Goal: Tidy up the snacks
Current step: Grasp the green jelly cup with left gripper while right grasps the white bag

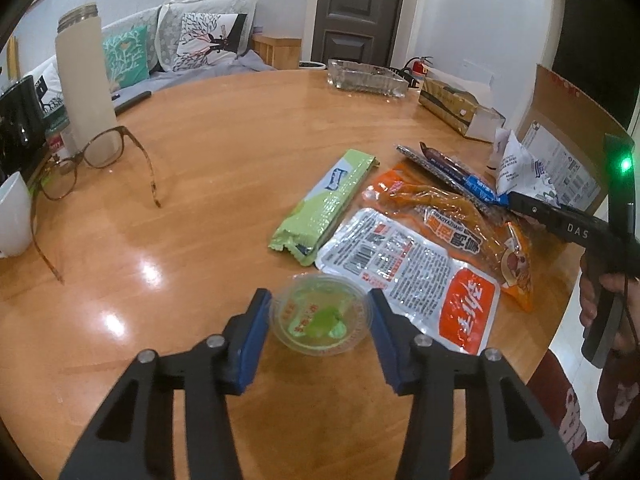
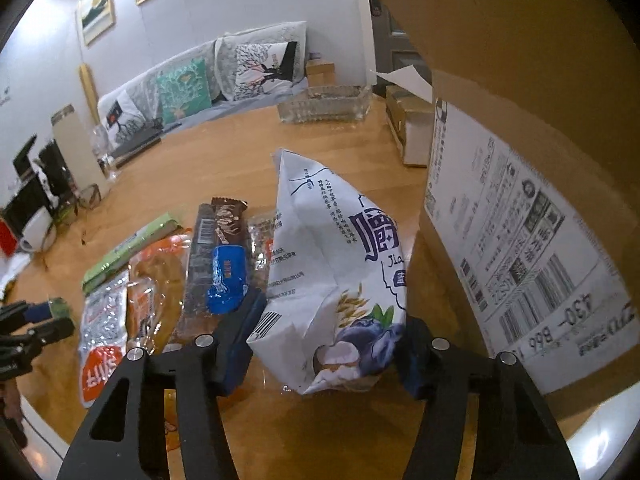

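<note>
A small clear jelly cup (image 1: 320, 314) with green bits inside is being straddled by the left gripper (image 1: 318, 336), whose blue pads (image 1: 252, 340) are sitting wide apart on either side of it without touching, close to the near edge of the round wooden bench (image 1: 208, 168). Just past the cup, a silver-and-orange packet (image 1: 412, 276), an orange sausage pack (image 1: 460, 216) and a green wafer pack (image 1: 324, 208) are being left lying flat side by side. Over on the right, a white blueberry snack bag (image 2: 332, 272) is being clamped at its lower end by the right gripper (image 2: 320, 344), the bag standing upright right beside a cardboard box (image 2: 520, 120) at the bench's right edge. A blue wrapper (image 2: 226, 276) and a brown chocolate bar (image 2: 228, 216) are being left lying just beside the bag. Glasses (image 1: 96, 164), a white mug (image 1: 14, 216) and a glass dish (image 1: 366, 78) are being kept toward the left and far edges.
</note>
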